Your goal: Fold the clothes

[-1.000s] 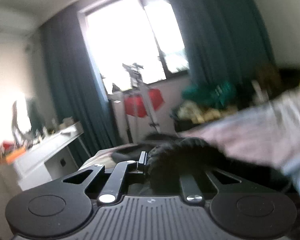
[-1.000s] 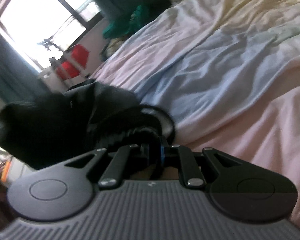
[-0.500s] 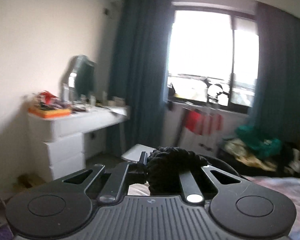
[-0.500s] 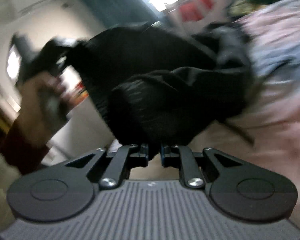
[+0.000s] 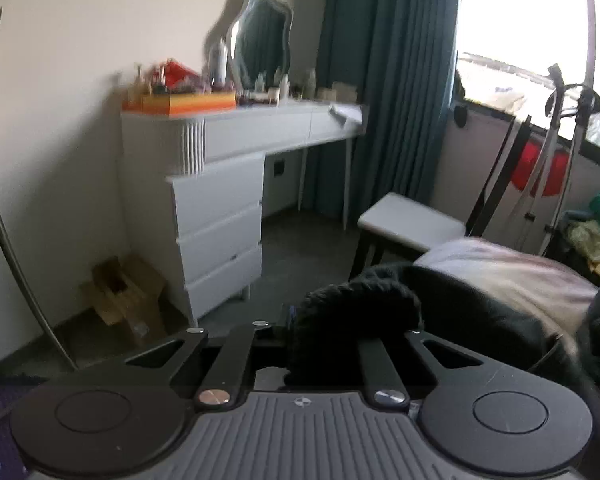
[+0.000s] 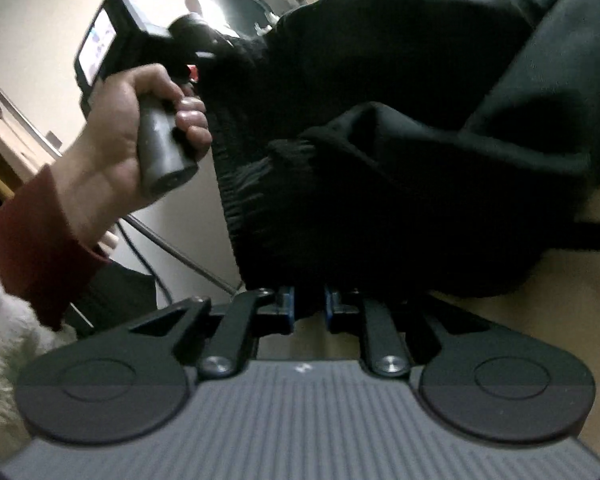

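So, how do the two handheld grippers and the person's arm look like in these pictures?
Each gripper is black, with a grey ribbed body, two round black discs, angled link bars with silver screws and blue-edged pads: the left gripper and the right gripper. From outside, the left one shows a dark pistol grip and a small lit screen. The left hand comes out of a dark red sleeve.

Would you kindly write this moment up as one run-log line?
step: lifting black garment | left gripper: shut on ribbed hem | right gripper: jaws opening, ribbed hem between them | left hand: on handle
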A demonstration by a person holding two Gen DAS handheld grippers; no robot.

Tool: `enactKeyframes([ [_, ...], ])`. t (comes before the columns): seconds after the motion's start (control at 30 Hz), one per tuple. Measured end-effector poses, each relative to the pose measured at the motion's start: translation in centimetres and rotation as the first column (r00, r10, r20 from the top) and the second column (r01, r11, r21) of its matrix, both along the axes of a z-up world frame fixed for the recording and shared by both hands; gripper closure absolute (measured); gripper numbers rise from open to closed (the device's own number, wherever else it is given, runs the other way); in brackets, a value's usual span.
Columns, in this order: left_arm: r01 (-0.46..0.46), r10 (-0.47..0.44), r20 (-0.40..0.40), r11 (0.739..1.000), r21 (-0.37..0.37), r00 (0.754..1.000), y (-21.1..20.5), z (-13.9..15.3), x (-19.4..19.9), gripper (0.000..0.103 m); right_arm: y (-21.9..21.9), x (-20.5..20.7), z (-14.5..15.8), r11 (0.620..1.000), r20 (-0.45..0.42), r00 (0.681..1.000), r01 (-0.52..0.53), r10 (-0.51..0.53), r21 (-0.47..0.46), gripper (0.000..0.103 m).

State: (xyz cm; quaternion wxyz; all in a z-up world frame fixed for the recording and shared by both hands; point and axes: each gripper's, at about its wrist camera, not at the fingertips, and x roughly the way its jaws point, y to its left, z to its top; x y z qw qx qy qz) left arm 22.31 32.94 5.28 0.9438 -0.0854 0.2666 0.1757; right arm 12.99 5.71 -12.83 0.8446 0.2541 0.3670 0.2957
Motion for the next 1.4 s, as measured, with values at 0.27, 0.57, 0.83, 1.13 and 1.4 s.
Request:
enactKeyframes([
  [0.27, 0.067, -0.073, -0.066, 0.994, -0.088, 0.995, 2.1, -0.7, -3.6, 0.025, 1.3, -1.6, 1.8, 0.988, 0.082, 0.985, -0.155, 0.154, 0.011, 0.014],
  [0.57, 0.156, -0.158, 0.037, 0.986, 0.053, 0.987, -3.5, 1.9, -17.6, 0.004, -1.1, -6.2, 6.4, 0.987, 0.193, 0.971, -0.123, 0.142, -0.105, 0.014],
  [0.83, 0.341, -0.348, 0.181, 0.937, 0.072, 0.920, -17.6, 6.1, -26.6, 0.004, -12.8, -9.9, 13.0, 0.986, 0.345, 0.938, 0.089, -0.034, -0.143, 0.014],
  [1.13, 0.492, -0.494, 0.279, 0.867, 0.080, 0.824, -32.1, 6.2, -31.0, 0.004, -25.5, -12.0, 14.8, 0.912, 0.451, 0.860, 0.357, -0.237, -0.202, 0.014],
  [1.4, 0.479, -0.495, 0.277, 0.869, 0.129, 0.824, -36.1, -0.2, -30.4, 0.003, -29.8, -12.8, 10.3, 0.869, 0.442, 0.822, 0.467, -0.359, -0.162, 0.014],
])
